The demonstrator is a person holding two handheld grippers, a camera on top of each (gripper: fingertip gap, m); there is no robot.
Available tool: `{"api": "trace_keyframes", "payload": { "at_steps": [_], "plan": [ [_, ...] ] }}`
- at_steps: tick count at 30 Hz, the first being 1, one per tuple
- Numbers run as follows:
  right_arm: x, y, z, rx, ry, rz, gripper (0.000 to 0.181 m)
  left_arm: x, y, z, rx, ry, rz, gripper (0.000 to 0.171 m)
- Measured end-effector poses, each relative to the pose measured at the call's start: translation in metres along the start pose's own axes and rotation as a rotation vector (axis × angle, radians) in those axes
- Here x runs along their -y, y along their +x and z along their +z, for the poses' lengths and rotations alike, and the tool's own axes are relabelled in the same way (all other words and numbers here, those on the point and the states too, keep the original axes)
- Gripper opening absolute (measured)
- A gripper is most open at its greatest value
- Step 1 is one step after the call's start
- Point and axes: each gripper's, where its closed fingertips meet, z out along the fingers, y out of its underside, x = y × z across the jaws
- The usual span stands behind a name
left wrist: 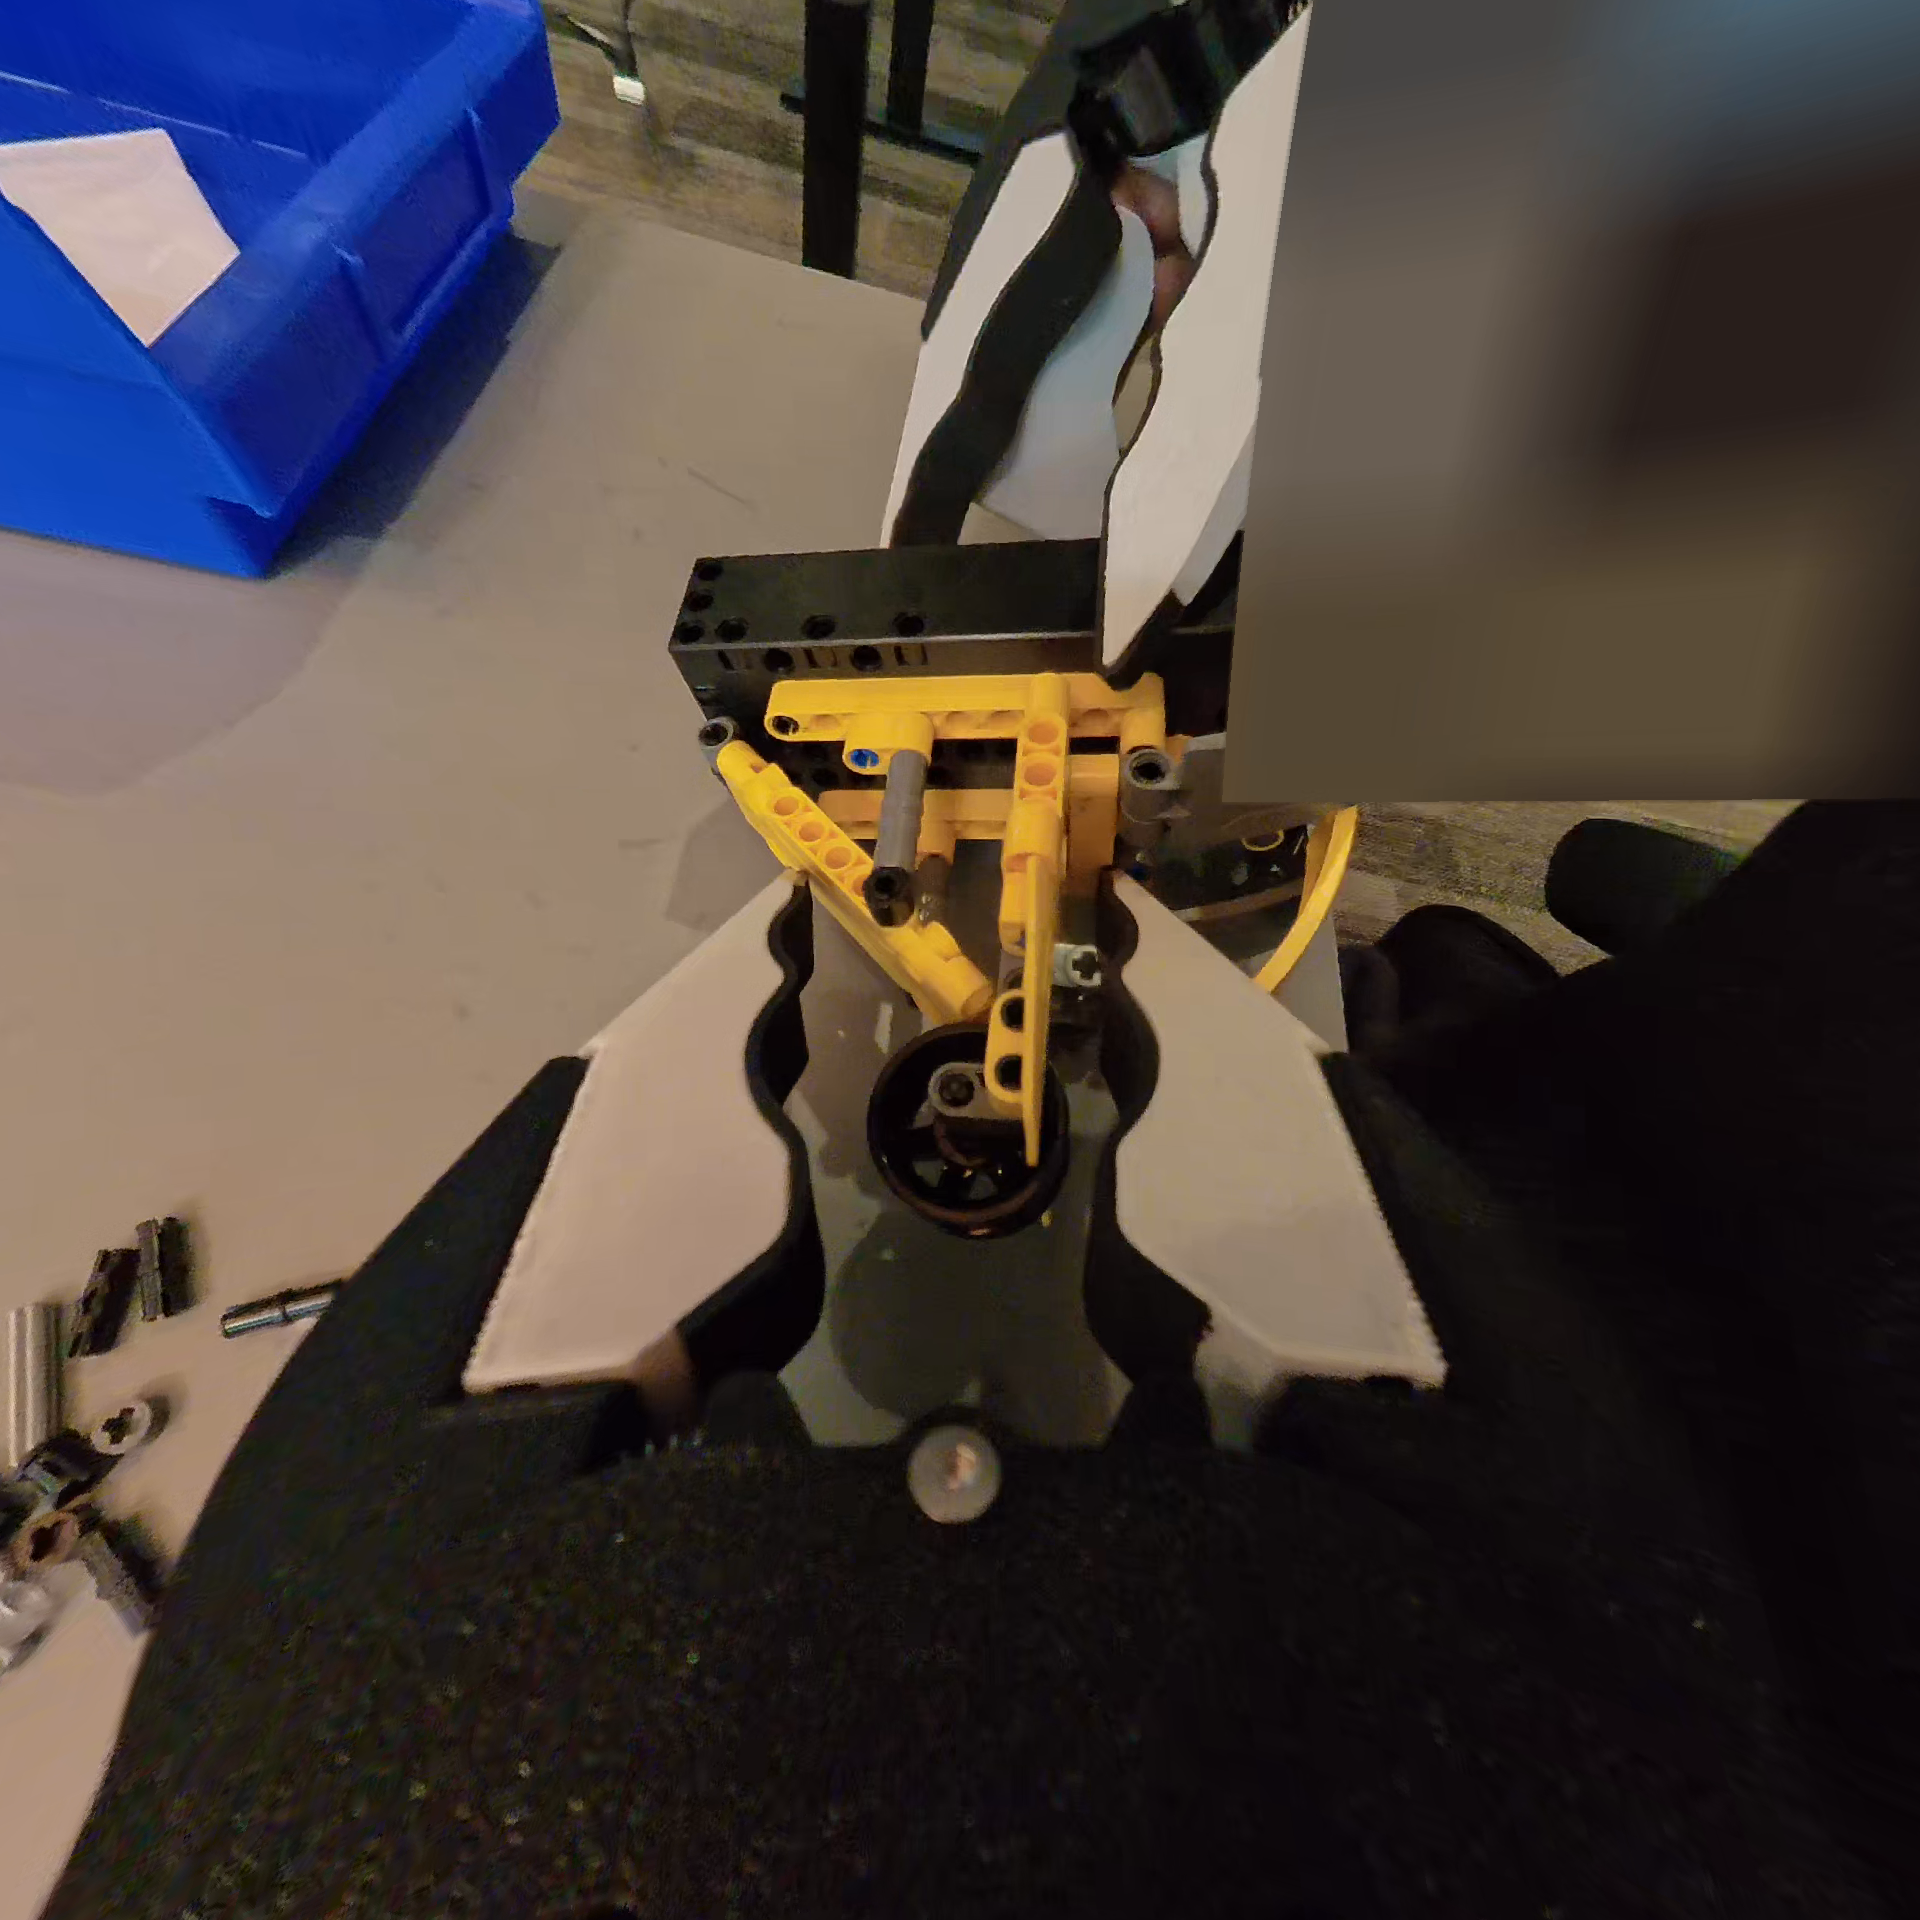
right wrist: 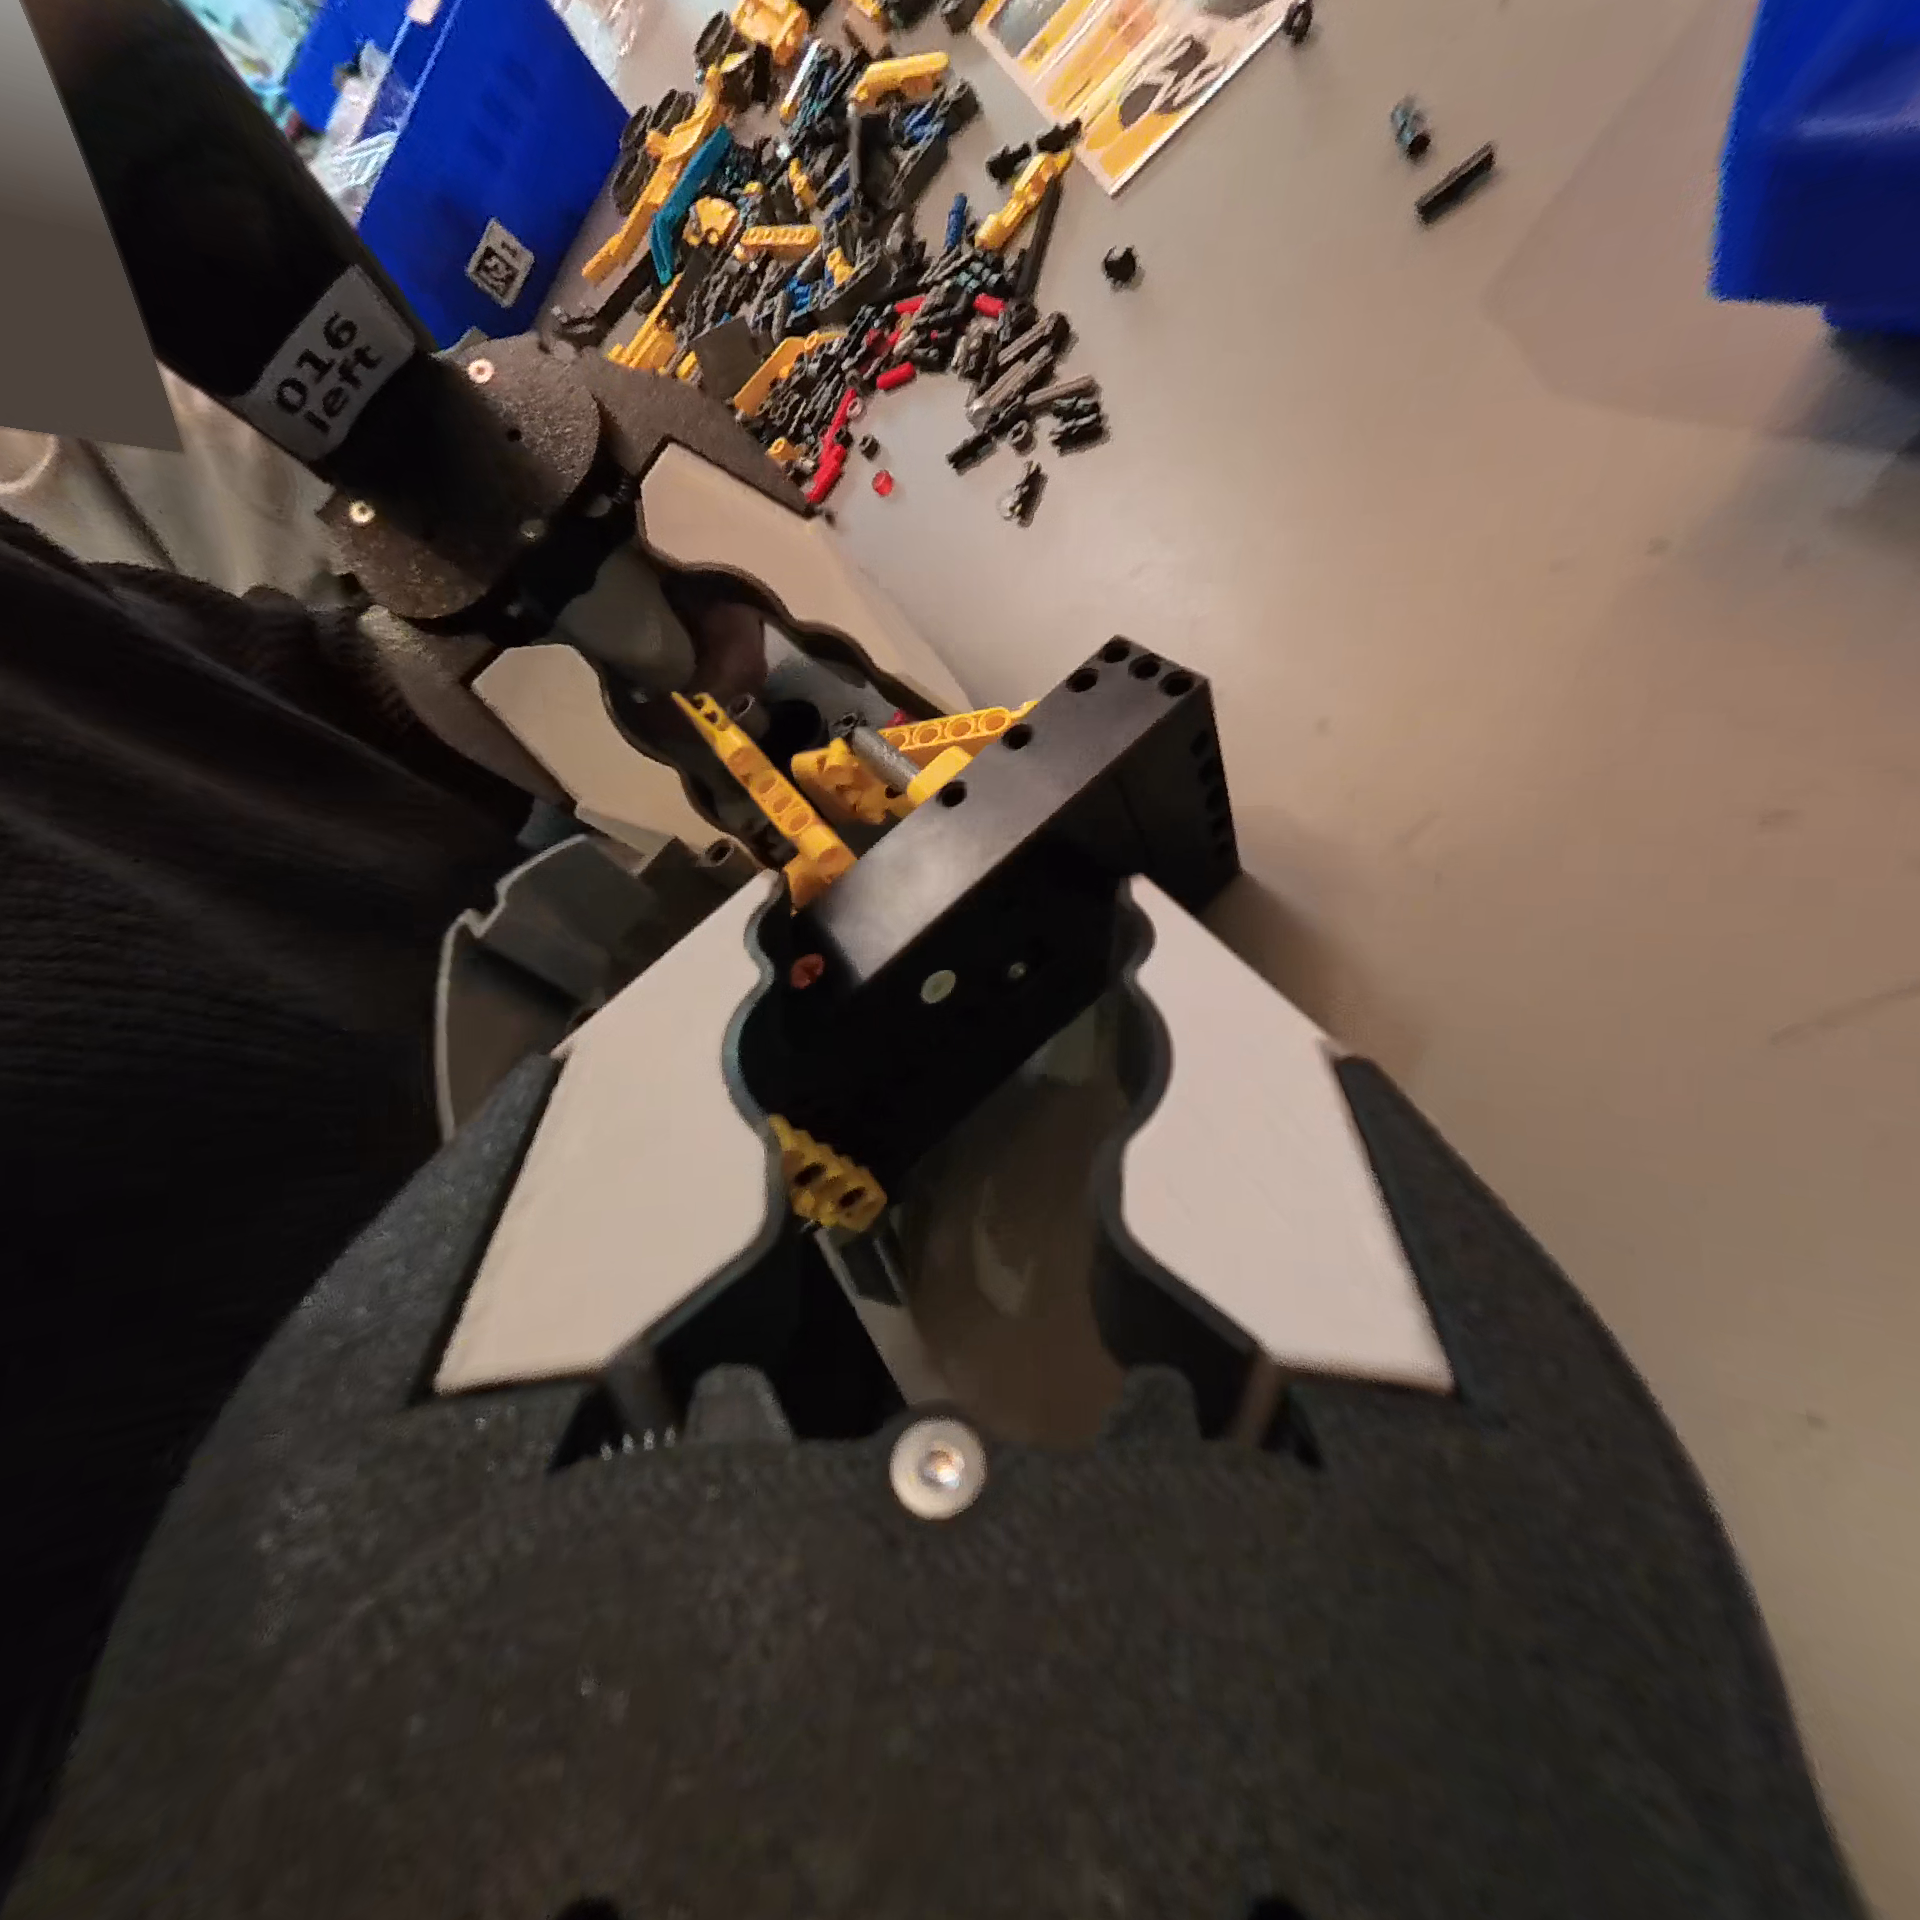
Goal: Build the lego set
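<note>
Grey counter (right wrist: pixel 1507 727) carries the yellow-and-black brick model (left wrist: pixel 935 769) — right gripper (right wrist: pixel 951 935) jaws clamp its black block (right wrist: pixel 997 894), left gripper (left wrist: pixel 951 894) jaws close around its yellow beams. Pulling apart, I'd judge, could pop those beams loose onto the counter — toward the brick pile (right wrist: pixel 852 260) beyond the model.

Two grippers: left gripper (left wrist: pixel 956 894), right gripper (right wrist: pixel 951 894). One black-and-yellow brick assembly (left wrist: pixel 935 769), centre frame. One black wheel (left wrist: pixel 966 1132). One blue bin (left wrist: pixel 239 260), upper left. One instruction sheet (right wrist: pixel 1132 62), top.
</note>
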Motion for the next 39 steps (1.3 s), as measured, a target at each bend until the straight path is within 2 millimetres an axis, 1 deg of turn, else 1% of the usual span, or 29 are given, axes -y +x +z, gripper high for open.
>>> {"api": "trace_keyframes", "payload": {
  "at_steps": [3,6,8,10,12,13,16,18,19,20,22,23,24,25,27,29,30,32,34,36,39],
  "plan": [
    [0.003,0.004,-0.012,-0.114,0.045,-0.049,0.062,0.003,0.000,-0.006,0.012,0.020,0.021,0.055],
    [0.006,0.008,-0.035,-0.271,0.117,-0.103,0.062,0.006,-0.003,-0.018,0.038,0.054,0.026,0.057],
    [0.009,0.002,-0.052,-0.369,0.195,-0.158,0.062,0.007,-0.003,-0.027,0.055,0.083,0.038,0.056],
    [0.011,-0.013,-0.062,-0.446,0.277,-0.242,0.057,0.005,0.000,-0.036,0.059,0.106,0.050,0.056],
    [0.007,-0.033,-0.061,-0.523,0.335,-0.360,0.055,-0.001,0.005,-0.040,0.054,0.108,0.055,0.056],
    [0.002,-0.039,-0.059,-0.592,0.333,-0.420,0.053,-0.003,0.008,-0.041,0.052,0.107,0.060,0.056],
    [-0.015,-0.044,-0.053,-0.834,0.281,-0.594,0.051,-0.003,0.018,-0.041,0.054,0.120,0.100,0.055],
    [-0.020,-0.048,-0.054,-0.933,0.291,-0.675,0.051,-0.003,0.021,-0.041,0.059,0.124,0.118,0.053],
    [-0.021,-0.047,-0.058,-0.986,0.297,-0.682,0.051,-0.003,0.024,-0.041,0.051,0.127,0.122,0.051],
    [-0.023,-0.042,-0.069,-1.060,0.301,-0.669,0.051,-0.003,0.028,-0.042,0.037,0.131,0.125,0.050],
    [-0.026,-0.030,-0.100,-1.239,0.306,-0.614,0.051,-0.006,0.032,-0.043,0.028,0.128,0.130,0.049],
    [-0.028,-0.030,-0.109,-1.271,0.309,-0.604,0.051,-0.008,0.033,-0.044,0.032,0.127,0.132,0.049],
    [-0.028,-0.035,-0.108,-1.248,0.319,-0.612,0.051,-0.009,0.034,-0.045,0.035,0.130,0.130,0.049],
    [-0.026,-0.046,-0.101,-1.186,0.340,-0.641,0.051,-0.009,0.035,-0.047,0.037,0.136,0.128,0.049],
    [-0.022,-0.076,-0.072,-1.026,0.396,-0.729,0.050,-0.008,0.038,-0.050,0.033,0.158,0.119,0.049],
    [-0.028,-0.103,-0.029,-0.843,0.391,-0.811,0.046,-0.009,0.046,-0.052,-0.016,0.165,0.107,0.049],
    [-0.036,-0.107,-0.010,-0.796,0.354,-0.836,0.043,-0.009,0.049,-0.053,-0.050,0.167,0.093,0.049],
    [-0.050,-0.101,0.017,-0.785,0.284,-0.853,0.042,-0.009,0.049,-0.054,-0.069,0.175,0.054,0.049],
    [-0.061,-0.095,0.034,-0.784,0.249,-0.844,0.041,-0.008,0.047,-0.055,-0.062,0.183,0.039,0.049],
    [-0.066,-0.090,0.040,-0.805,0.243,-0.843,0.041,-0.008,0.045,-0.054,-0.041,0.178,0.038,0.049],
    [-0.060,-0.085,0.037,-0.865,0.256,-0.859,0.038,-0.012,0.043,-0.049,-0.006,0.136,0.055,0.049]
  ]
}}
